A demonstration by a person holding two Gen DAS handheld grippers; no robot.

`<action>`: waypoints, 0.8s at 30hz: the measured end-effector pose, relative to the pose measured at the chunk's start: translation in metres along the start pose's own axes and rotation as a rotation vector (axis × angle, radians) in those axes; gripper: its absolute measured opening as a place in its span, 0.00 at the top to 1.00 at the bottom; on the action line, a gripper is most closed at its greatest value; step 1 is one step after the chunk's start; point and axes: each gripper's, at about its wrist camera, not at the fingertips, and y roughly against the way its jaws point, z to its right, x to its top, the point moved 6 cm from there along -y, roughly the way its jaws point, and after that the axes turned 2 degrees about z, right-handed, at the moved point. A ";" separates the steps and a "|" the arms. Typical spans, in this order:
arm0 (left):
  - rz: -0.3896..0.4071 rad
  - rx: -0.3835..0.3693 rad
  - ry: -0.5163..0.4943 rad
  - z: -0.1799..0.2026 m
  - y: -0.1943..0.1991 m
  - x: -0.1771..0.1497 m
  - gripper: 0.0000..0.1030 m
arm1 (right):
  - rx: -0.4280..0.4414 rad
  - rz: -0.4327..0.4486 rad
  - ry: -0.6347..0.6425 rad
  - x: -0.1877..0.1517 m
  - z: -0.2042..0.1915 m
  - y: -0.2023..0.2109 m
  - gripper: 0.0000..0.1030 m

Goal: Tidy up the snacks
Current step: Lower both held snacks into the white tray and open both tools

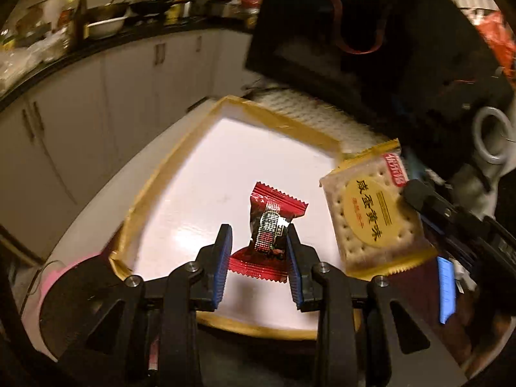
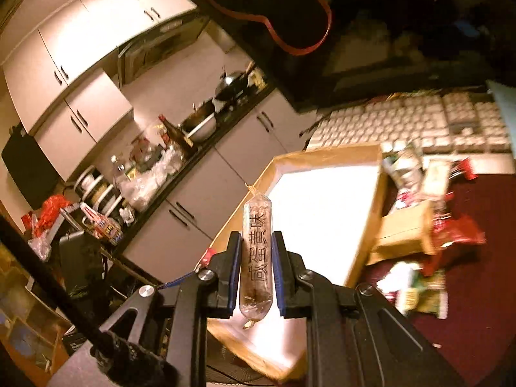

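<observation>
Two tools — left tool (image 1: 259, 254) around red candy (image 1: 271, 229), right tool (image 2: 256, 269) clamping cracker packet (image 2: 257, 254)

A dark kitchen counter (image 2: 206, 148) runs along pale cabinet doors (image 2: 193, 206), crowded with a wok (image 2: 232, 85), a metal bowl (image 1: 104, 25), a brown bottle (image 2: 175, 133) and plastic bags (image 2: 151, 174). A white keyboard (image 2: 403, 122) lies on the desk below a black monitor (image 1: 338, 48). A dark red mat (image 2: 477, 277) covers the desk's right part.

Snack count over the box

One red candy packet (image 1: 270, 225), one cracker packet (image 1: 374, 213), one shallow box (image 1: 167, 174) and one keyboard (image 2: 403, 122) were visible; the loose snack pile (image 2: 425, 232) was too blurred to count.
</observation>
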 end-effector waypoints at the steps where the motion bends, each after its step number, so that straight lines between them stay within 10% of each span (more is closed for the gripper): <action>1: -0.010 0.022 0.009 -0.005 -0.007 -0.002 0.67 | -0.001 -0.022 -0.004 -0.004 -0.001 -0.011 0.84; 19: -0.095 0.225 -0.018 -0.033 -0.050 -0.020 0.64 | -0.088 -0.200 0.007 -0.051 0.009 -0.060 0.75; 24: -0.089 0.246 -0.034 -0.035 -0.050 -0.020 0.36 | -0.105 -0.175 0.050 -0.049 0.007 -0.043 0.51</action>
